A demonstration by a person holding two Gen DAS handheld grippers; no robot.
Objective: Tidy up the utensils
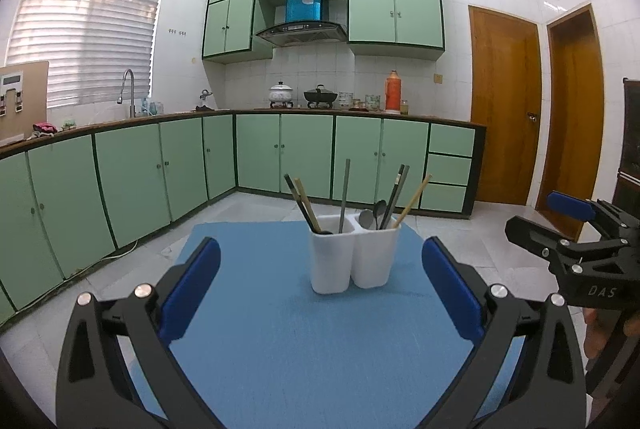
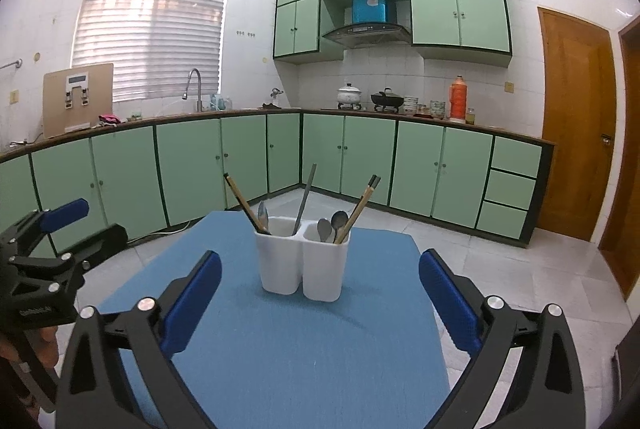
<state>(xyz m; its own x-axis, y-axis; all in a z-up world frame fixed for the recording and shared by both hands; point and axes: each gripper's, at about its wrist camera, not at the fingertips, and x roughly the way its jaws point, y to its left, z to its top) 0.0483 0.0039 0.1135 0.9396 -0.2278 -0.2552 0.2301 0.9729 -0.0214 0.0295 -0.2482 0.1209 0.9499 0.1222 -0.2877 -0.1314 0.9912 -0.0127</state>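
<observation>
Green-cabinet kitchen; blue bench [image 1: 280, 329]. White two-cell holder [image 2: 302, 261] with mixed chopsticks [image 2: 356, 209] and spoons [image 2: 332, 225], ahead of both jaws. Left gripper [image 1: 320, 289] and right gripper [image 2: 320, 293]: jaws apart, empty. Risk: snagging leaning sticks, likely tipping holder.

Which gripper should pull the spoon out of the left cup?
Left, marginally. Both grippers, left gripper and right gripper, hover open and empty before the white holder. The stray spoon sits at the holder's left edge, among chopsticks.
</observation>
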